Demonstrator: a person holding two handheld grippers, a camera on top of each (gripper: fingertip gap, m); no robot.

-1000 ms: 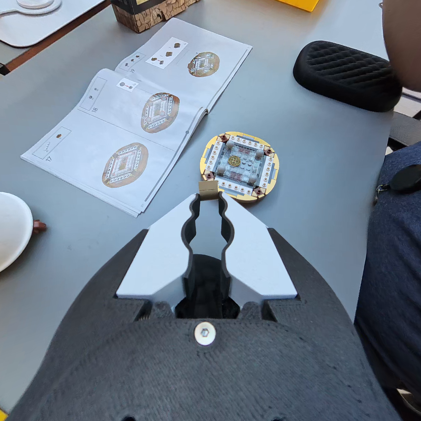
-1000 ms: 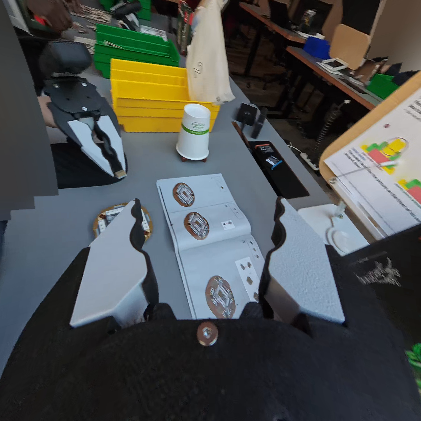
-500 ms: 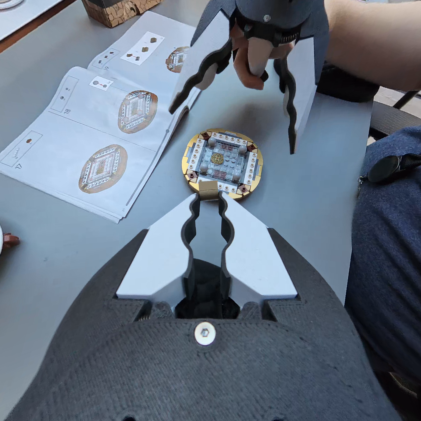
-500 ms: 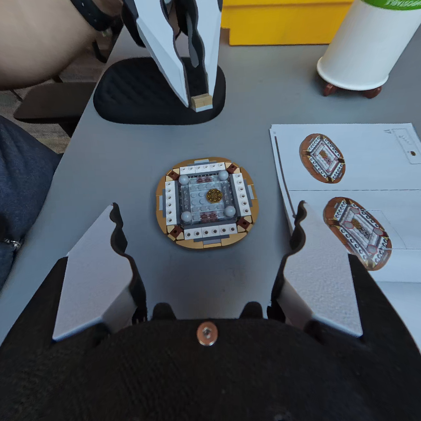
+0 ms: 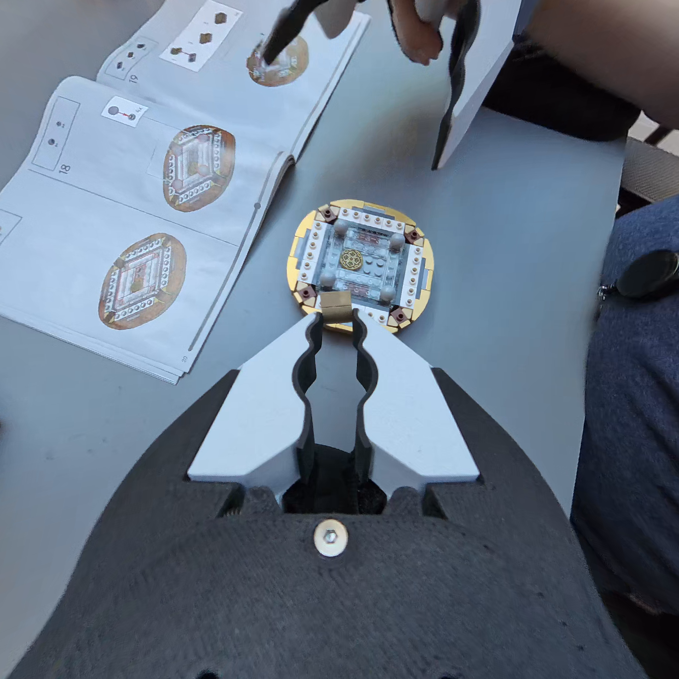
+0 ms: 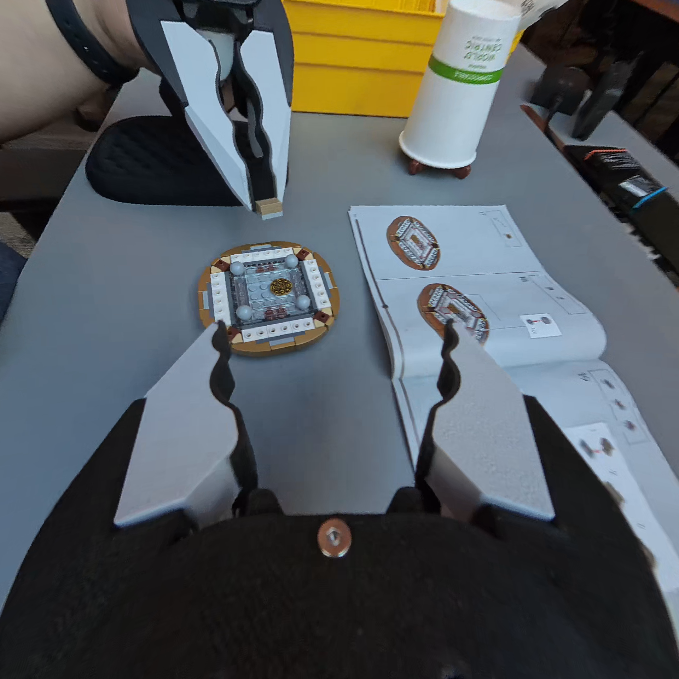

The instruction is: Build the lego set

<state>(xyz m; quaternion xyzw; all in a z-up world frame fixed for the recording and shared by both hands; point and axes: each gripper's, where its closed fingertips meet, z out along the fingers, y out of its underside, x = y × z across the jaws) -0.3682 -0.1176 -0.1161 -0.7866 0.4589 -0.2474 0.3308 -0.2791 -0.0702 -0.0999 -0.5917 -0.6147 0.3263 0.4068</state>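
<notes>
A round gold-rimmed lego model (image 5: 360, 266) with white bricks, grey balls and a gold medallion lies on the grey table (image 5: 496, 257); it also shows in the right wrist view (image 6: 268, 298). My left gripper (image 5: 337, 319) is shut on a small tan brick (image 5: 335, 306), held just above the model's near edge; the brick also shows in the right wrist view (image 6: 269, 206), between the left gripper's tips above the table beyond the model. My right gripper (image 6: 332, 327) is open and empty, hovering over the table beside the model, and shows above it in the left wrist view (image 5: 367, 110).
An open instruction booklet (image 5: 154, 191) lies beside the model, also in the right wrist view (image 6: 477, 294). An upturned white paper cup (image 6: 455, 92) stands on brown pieces. Yellow bins (image 6: 360, 66) sit behind. A black chair armrest (image 6: 154, 165) lies at the table edge. Across from one pair of fingers to the other is roughly 12 cm.
My left gripper has moved closer to the model with the tan brick. My right gripper has swung from the booklet to over the model and now sits lower and closer.
</notes>
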